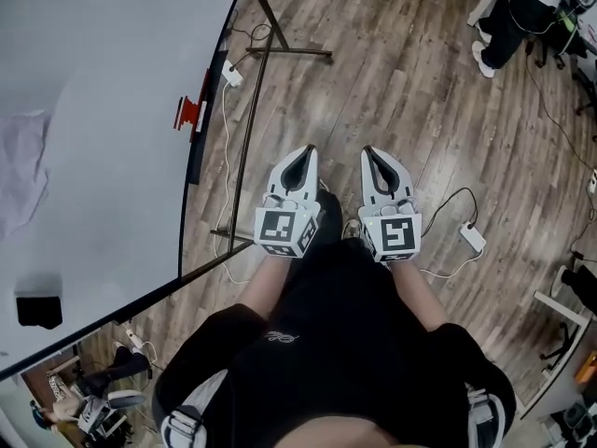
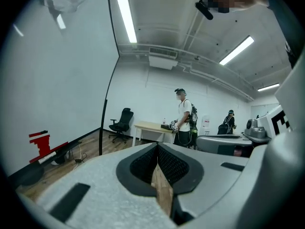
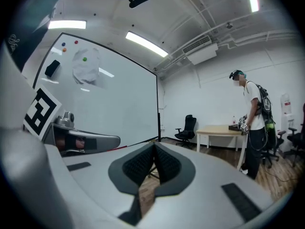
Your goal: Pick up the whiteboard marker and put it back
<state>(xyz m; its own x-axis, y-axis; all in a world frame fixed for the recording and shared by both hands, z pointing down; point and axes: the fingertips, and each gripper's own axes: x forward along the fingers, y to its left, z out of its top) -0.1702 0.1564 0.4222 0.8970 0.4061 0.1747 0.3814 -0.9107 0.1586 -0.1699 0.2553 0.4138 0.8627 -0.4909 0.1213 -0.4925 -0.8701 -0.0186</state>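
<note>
Office rm w/ wood-plank floor; a big whiteboard (image 1: 103,82) on a black frame stands at the person's left. The left gripper (image 1: 301,157) & right gripper (image 1: 377,157) hang side by side, out from the whiteboard's bottom edge, over bare floor. Both have their jaws pressed together at the tips w/ nothing between, only floor showing through the slit.

Risks, as I judge them:
- Jaws not parted before the reach: tips would knock the marker along or off the tray (image 1: 197,152) on the whiteboard's bottom edge.
- The marker is thin & round, so an off-centre pinch could let it roll or pop out.
- The board's surface sits just behind the tray, so a hard approach could bump or shift the whiteboard.
- A power strip (image 1: 231,74) & cables lie on the floor under the whiteboard, by its frame leg: possible snag when stepping in.

The whiteboard marker (image 1: 190,112) I take to be the red thing at the whiteboard's bottom edge, on the tray; too small to be sure. It lies nearer the board than either gripper, ahead & left of the left gripper's tips, well apart, no contact; the right gripper is farther out yet
</note>
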